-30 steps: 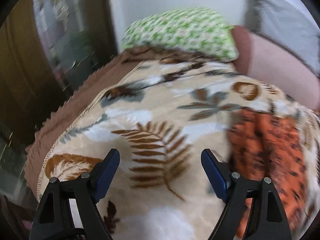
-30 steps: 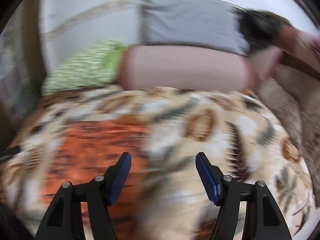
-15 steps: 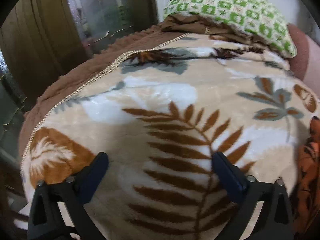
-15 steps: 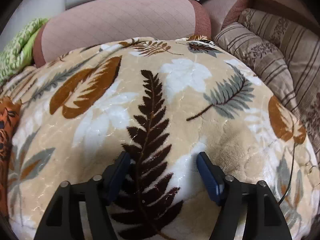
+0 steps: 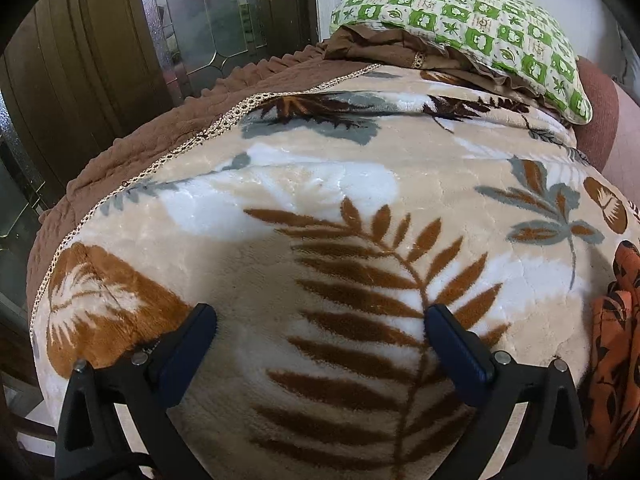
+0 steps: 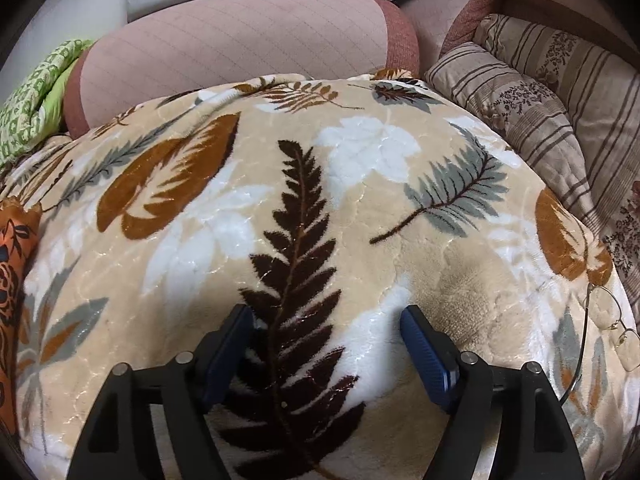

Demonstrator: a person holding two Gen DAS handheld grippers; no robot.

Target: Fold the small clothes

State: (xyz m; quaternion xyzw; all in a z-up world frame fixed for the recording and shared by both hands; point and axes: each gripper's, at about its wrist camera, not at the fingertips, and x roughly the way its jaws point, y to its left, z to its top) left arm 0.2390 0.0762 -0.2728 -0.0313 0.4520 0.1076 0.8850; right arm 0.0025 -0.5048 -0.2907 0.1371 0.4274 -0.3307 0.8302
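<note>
An orange garment with a black leaf print (image 5: 614, 344) lies on the leaf-patterned blanket (image 5: 360, 168), at the far right edge of the left wrist view. It also shows at the far left edge of the right wrist view (image 6: 14, 248). My left gripper (image 5: 320, 320) is open and empty, low over the blanket, to the left of the garment. My right gripper (image 6: 326, 322) is open and empty, low over the blanket (image 6: 360, 160), to the right of the garment. Most of the garment is out of view.
A green patterned pillow (image 5: 472, 28) and a pink bolster (image 6: 240, 40) lie at the bed's head. Striped cushions (image 6: 540, 92) line the right side. A pair of glasses (image 6: 612, 328) lies on the blanket at right. A wooden glass-panelled door (image 5: 192, 16) stands left of the bed.
Both grippers have come down close to the blanket and swung apart, the left leftward and the right rightward. The orange garment has slid to the edge of each view.
</note>
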